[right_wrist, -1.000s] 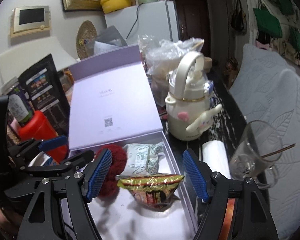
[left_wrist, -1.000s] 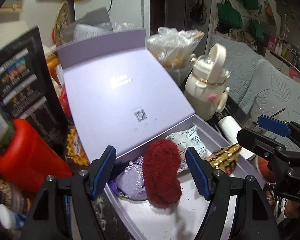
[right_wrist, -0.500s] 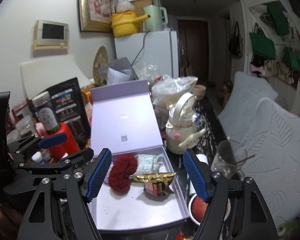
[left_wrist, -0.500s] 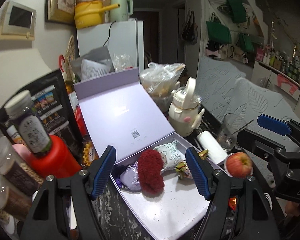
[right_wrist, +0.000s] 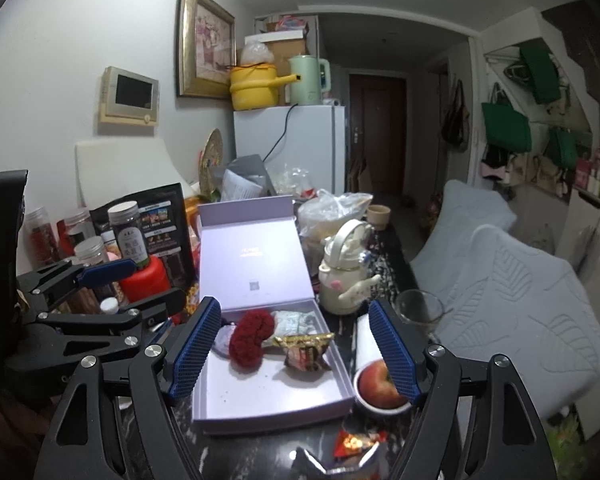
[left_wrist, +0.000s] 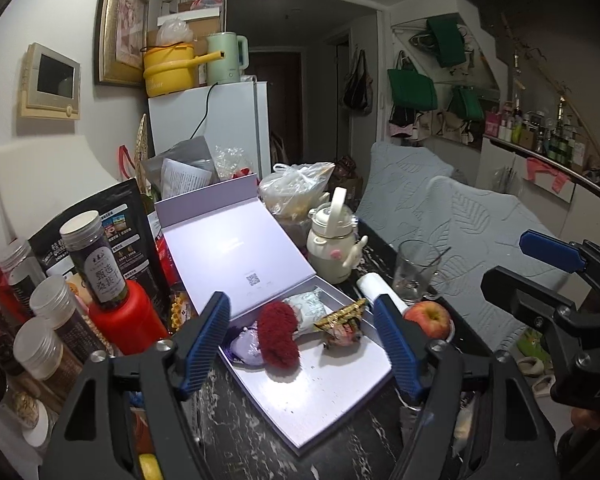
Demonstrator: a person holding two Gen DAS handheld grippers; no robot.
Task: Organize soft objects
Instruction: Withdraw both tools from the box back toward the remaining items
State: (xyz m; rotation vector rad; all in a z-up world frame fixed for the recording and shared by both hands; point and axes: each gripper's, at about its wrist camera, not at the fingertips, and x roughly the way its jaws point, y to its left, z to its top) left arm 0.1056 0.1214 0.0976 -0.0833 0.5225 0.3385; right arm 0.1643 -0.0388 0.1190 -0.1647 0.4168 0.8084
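Lilac pouch (left_wrist: 246, 344) half covered by the red fluffy item (left_wrist: 278, 338). Printed packet (right_wrist: 294, 318) partly behind the snack bag (right_wrist: 306, 350). Box-lid print (left_wrist: 253, 279) too small to read. Foil wrapper (right_wrist: 354, 442) at lower frame partly behind the claw arms.

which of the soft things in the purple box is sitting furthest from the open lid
The gold-and-red snack packet. The red fuzzy piece, pale lilac pouch and white patterned packet all lie closer to the lid.

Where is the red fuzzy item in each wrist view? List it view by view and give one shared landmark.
Left wrist: red fuzzy item lies low, left of centre, inside the lavender box.
Right wrist: red fuzzy item lies low, left of centre, in the box's far left part.
Shared landmark: the cream kettle-shaped bottle, right of the box's raised lid.
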